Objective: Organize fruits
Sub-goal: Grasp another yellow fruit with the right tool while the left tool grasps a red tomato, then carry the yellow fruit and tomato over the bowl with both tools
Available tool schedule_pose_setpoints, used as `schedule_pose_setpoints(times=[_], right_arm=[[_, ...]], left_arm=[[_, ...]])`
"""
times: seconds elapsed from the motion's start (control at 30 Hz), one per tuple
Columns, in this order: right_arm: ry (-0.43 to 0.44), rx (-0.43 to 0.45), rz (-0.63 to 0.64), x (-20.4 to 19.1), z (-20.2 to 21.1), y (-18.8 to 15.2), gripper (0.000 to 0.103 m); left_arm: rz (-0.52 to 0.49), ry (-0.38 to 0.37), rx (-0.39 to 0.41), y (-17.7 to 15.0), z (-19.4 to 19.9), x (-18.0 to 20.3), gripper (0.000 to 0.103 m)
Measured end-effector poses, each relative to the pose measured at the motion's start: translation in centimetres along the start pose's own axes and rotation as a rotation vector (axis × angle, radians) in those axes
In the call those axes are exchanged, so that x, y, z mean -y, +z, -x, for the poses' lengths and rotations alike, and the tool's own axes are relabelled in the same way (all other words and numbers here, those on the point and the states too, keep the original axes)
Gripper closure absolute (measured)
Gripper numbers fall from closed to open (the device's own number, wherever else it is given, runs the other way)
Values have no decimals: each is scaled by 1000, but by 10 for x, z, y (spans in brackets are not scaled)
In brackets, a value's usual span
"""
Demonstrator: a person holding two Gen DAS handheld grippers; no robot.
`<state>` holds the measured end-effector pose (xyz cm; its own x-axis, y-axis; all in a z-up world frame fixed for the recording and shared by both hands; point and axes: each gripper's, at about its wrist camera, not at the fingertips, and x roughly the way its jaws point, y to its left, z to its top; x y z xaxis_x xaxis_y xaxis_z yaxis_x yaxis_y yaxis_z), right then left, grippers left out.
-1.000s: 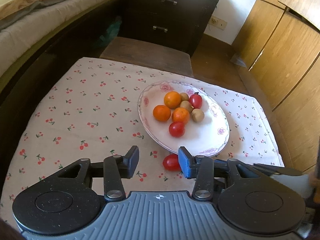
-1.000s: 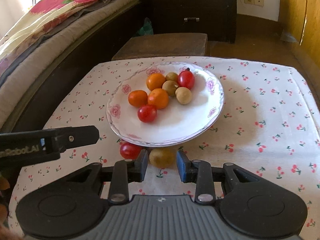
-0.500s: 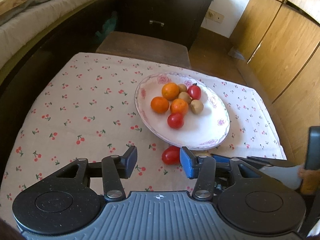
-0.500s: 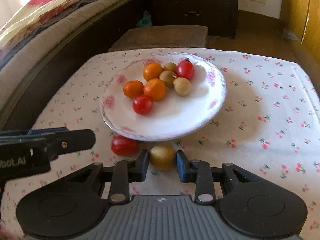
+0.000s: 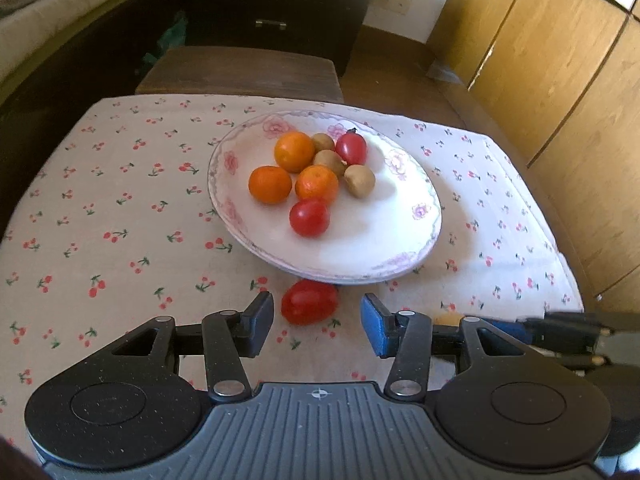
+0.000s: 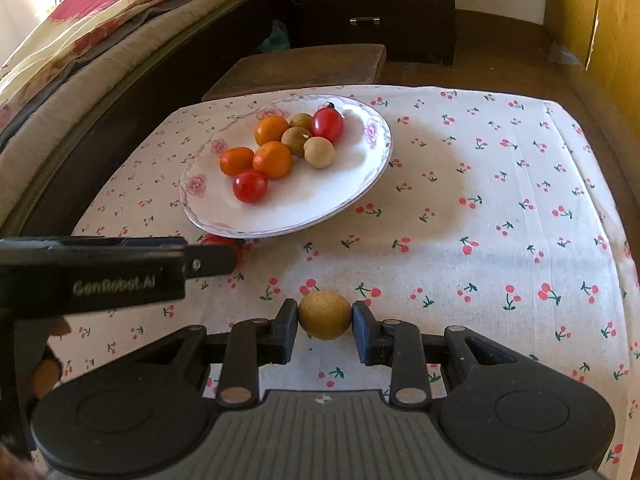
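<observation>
My right gripper point(image 6: 325, 330) pinches the yellow fruit point(image 6: 325, 314) and has carried it back from the plate point(image 6: 372, 168), so it is now lifted and ready to go in. My left gripper point(image 5: 317, 322), jaws just opened wider, has come down around the tomato point(image 5: 309, 301) on the cloth point(image 5: 100, 216) beside the plate; nothing is gripped yet.

Glossy ceramic plate point(image 5: 416, 236) on matt printed cloth point(image 5: 100, 208) — smooth-skinned tomatoes point(image 5: 309, 218).
</observation>
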<state>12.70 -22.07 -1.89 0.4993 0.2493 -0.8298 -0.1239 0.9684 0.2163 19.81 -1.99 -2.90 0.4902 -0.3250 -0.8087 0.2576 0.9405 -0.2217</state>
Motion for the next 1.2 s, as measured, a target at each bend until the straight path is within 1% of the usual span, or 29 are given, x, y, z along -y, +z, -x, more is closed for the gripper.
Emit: schedule_pose_setpoints(times=[0.1, 0.2, 0.23, 0.27, 0.37, 0.63, 0.73, 0.87, 1.0, 1.1, 1.2], right_arm=[[4, 1, -5, 2, 0, 0, 72], [5, -3, -4, 2, -2, 0, 72], [4, -6, -4, 2, -2, -1, 72], [2, -9, -4, 2, -3, -1, 72], [0, -14, -4, 2, -4, -2, 72], [-8, -23, -3, 2, 2, -6, 72], [-13, -26, -5, 1, 8, -11, 72], [-26, -49, 3, -1, 13, -24, 72], [-30, -52, 19, -8, 22, -37, 72], [-39, -49, 44, -15, 25, -44, 72], [-47, -48, 68, -20, 26, -46, 72]], left_arm=[[1, -13, 3, 2, -6, 1, 46], [-22, 1, 6, 0, -11, 5, 48], [-21, 1, 3, 0, -12, 5, 50], [-15, 2, 1, 0, -13, 5, 58], [-3, 5, -1, -1, -12, 4, 59], [-13, -3, -20, -13, -1, 10, 60], [-30, 10, -28, -22, 9, 12, 60], [-28, 22, -47, -40, 22, 10, 60], [-32, 22, -50, -60, 36, 14, 60], [-70, 47, -37, -72, 43, 19, 60], [-86, 52, -29, -75, 44, 21, 59]])
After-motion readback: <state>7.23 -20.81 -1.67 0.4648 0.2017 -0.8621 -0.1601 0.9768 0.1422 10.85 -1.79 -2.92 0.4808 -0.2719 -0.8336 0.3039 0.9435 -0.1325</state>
